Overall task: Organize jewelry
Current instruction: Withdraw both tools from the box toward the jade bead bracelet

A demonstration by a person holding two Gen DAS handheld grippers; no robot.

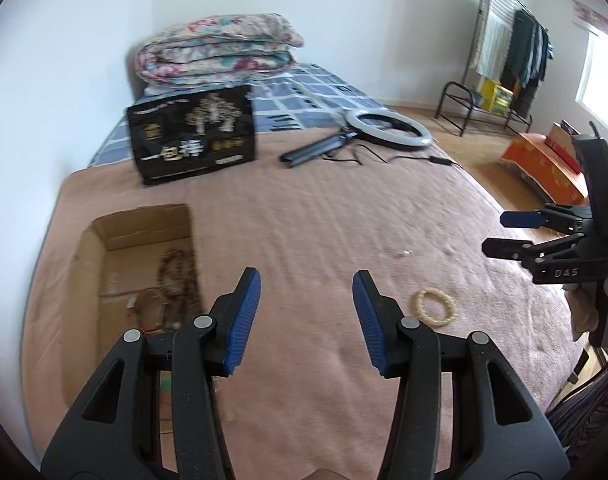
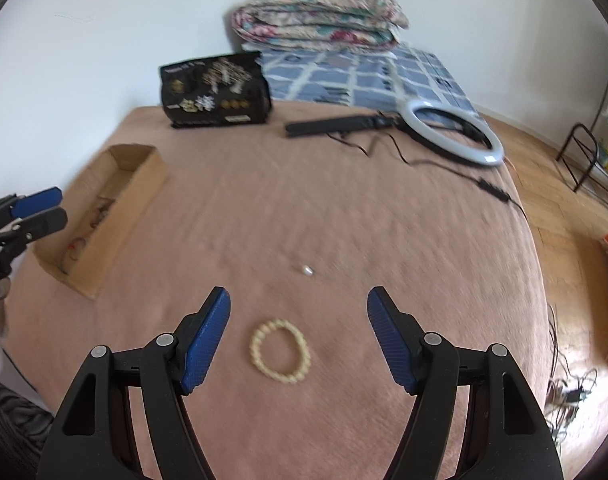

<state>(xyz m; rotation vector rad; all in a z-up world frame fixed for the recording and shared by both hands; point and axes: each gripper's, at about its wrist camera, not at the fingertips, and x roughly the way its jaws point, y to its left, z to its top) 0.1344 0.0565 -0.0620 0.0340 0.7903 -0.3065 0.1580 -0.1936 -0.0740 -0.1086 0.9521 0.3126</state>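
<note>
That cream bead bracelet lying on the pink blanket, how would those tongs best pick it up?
Come straight down with the right tongs, which hang open over it. The bracelet lies flat as an open ring, so put one finger inside the loop and one outside, pinching one side of the beaded band. The soft blanket lets the tips sink under the beads.

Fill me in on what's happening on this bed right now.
A person is sorting jewelry with a handheld gripper in each hand. Both the left gripper and the right gripper are open and hold nothing. A cream beaded bracelet lies on the pink blanket, just ahead of the right gripper and between its fingers. A small pale bead lies loose farther out. The cardboard box on the left already holds some jewelry.
</note>
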